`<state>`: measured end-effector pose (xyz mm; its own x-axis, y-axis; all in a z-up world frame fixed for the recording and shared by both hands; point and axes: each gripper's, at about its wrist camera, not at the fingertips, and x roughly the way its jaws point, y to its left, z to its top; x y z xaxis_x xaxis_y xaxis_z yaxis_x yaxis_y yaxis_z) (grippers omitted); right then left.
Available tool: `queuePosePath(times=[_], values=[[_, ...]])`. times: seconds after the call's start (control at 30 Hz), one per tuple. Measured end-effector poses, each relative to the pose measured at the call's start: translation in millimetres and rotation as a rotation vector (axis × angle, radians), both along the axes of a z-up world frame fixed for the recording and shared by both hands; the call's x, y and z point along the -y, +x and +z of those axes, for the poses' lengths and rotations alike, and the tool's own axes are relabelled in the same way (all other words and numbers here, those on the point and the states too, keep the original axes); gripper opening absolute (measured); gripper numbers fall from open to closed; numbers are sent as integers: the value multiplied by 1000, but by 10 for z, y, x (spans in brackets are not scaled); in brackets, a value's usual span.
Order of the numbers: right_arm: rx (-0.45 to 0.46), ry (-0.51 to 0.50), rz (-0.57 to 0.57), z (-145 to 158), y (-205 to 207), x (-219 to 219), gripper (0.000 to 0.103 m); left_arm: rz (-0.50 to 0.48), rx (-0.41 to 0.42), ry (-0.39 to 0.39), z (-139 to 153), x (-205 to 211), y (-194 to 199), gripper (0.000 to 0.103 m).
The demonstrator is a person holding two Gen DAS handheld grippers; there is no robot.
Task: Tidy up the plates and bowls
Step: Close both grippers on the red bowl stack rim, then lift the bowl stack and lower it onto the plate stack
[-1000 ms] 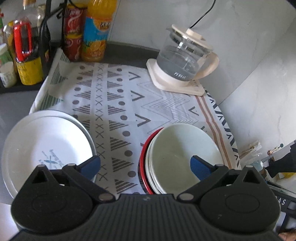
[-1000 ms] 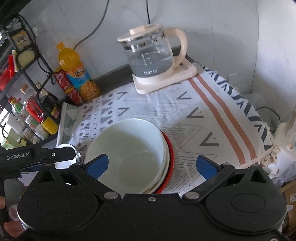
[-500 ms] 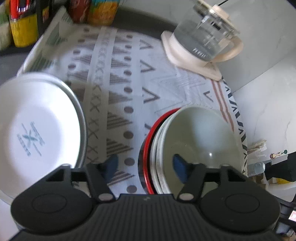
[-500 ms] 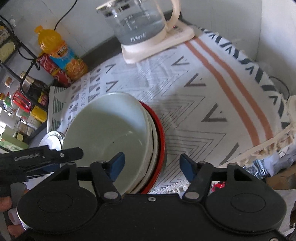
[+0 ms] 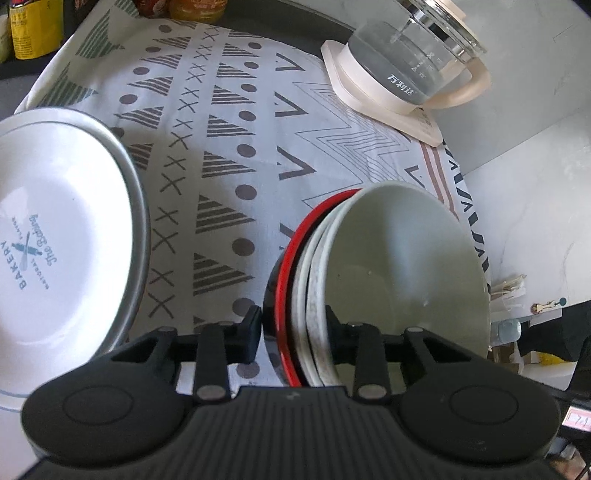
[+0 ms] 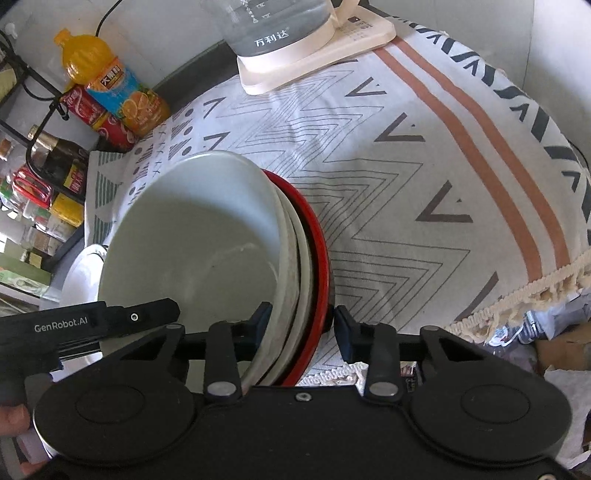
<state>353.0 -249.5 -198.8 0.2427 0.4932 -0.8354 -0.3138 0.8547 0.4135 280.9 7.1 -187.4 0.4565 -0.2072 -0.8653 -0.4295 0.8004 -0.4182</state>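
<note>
A stack of nested bowls stands on the patterned cloth (image 5: 229,155), a pale green bowl (image 5: 399,258) (image 6: 192,240) on top and a red-rimmed one (image 5: 291,266) (image 6: 317,240) outermost. My left gripper (image 5: 293,326) straddles the stack's left rims, jaws closing, pads against the red bowl's wall and the pale bowl's inside. My right gripper (image 6: 301,321) does the same on the right rims. A white plate with a bakery print (image 5: 55,240) (image 6: 79,269) lies left of the stack.
A glass kettle on a cream base (image 5: 406,62) (image 6: 280,22) stands at the back. An orange juice bottle (image 6: 110,85), red cans (image 6: 92,114) and a rack of bottles (image 6: 44,166) line the back left. The cloth's fringed edge (image 6: 517,295) drops off at the right.
Both grippers have come down onto the bowl stack. Their jaws have narrowed from wide apart to closing around the rims, one finger inside the top bowl and one outside.
</note>
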Motion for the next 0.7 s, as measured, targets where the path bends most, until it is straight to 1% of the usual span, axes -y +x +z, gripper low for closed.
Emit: queuePosePath(times=[0.07, 0.17, 0.27, 0.37, 0.7], values=[[2, -3, -4, 5, -2, 0, 31, -1, -3, -1, 5, 1, -3, 31], [9, -14, 9, 12, -32, -16, 30, -1, 0, 7, 17, 7, -29, 31], [7, -3, 13, 31, -44, -23, 30, -2, 11, 22, 60, 1, -49, 31], [24, 0, 13, 96, -39, -43, 30, -2, 15, 26, 118, -11, -43, 31], [97, 23, 30, 411, 36, -158, 30, 10, 76, 44, 397, -102, -27, 31]])
